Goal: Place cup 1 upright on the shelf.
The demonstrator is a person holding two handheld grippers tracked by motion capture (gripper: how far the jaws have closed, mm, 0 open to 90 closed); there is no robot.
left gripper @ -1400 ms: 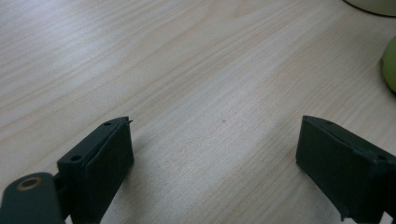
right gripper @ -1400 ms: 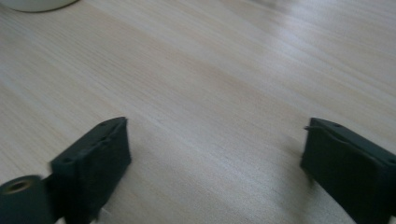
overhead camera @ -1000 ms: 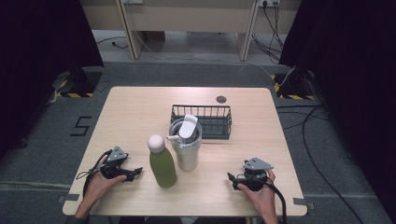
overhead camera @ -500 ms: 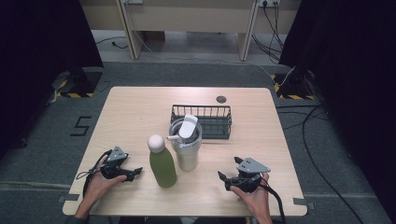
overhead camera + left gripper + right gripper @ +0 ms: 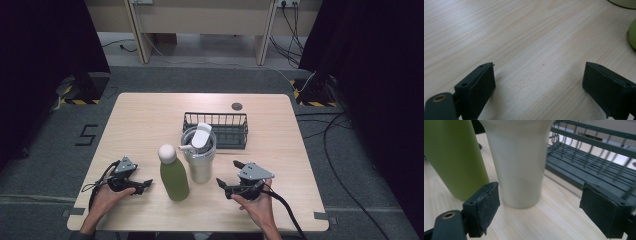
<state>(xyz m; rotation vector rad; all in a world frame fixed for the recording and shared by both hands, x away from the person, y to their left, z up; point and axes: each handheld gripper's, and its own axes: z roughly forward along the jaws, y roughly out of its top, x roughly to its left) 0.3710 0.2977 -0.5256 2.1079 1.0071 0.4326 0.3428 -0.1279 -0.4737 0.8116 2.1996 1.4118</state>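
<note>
— What do you get from above?

— The whole layout. I see the cup (image 5: 199,160) with its lid and straw on the table (image 5: 150,115). The green bottle (image 5: 174,175) stands just left of the cup, and the wire basket (image 5: 235,131) sits right behind the cup.

— And the claw cameras?

— My right one looks at the cup's base up close, and its wall is plain and bare there. My left one looks across bare wood, with a sliver of the bottle at the edge.

— Claw states?

— My right claw (image 5: 226,172) is just right of the cup, jaws wide apart, holding nothing and touching nothing. My left claw (image 5: 145,185), beyond the bottle from the cup, also gapes wide and empty.
</note>
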